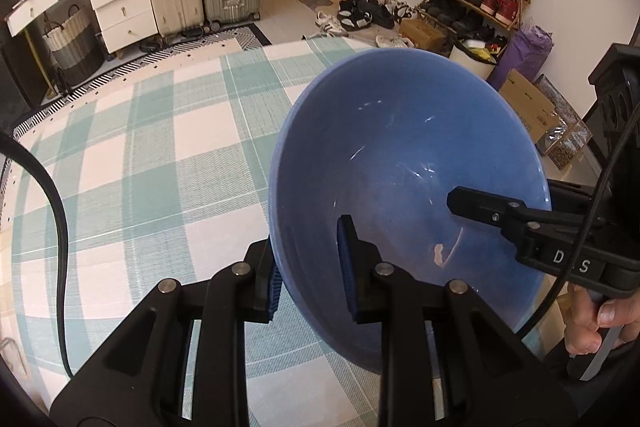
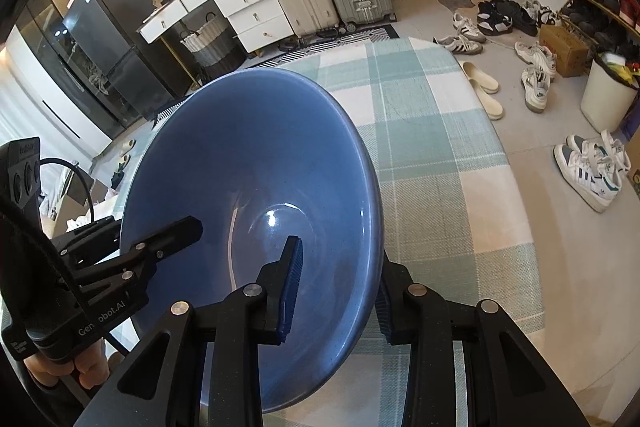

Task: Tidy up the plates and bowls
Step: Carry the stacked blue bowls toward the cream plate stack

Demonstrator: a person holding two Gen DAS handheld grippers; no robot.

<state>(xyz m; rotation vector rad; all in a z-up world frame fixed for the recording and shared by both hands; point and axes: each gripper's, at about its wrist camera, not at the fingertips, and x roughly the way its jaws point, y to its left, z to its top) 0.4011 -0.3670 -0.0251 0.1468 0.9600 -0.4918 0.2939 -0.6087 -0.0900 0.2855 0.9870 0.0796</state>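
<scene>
Two claws share one blue bowl above the checked worktop.

We keep both grips level: the left claw point(image 1: 310, 273) pinches the blue bowl point(image 1: 404, 163) at its left rim, the right claw point(image 2: 340, 291) clamps the opposite rim, each with one finger inside, reaching forward; the checked worktop point(image 1: 152, 147) lies beyond, so we lower evenly.

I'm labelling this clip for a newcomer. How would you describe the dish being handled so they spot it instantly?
Over the teal-and-white checked tablecloth, both grippers pinch one dish's rim. It is the blue bowl: deep, glossy, empty, tilted, the only dish visible.
</scene>
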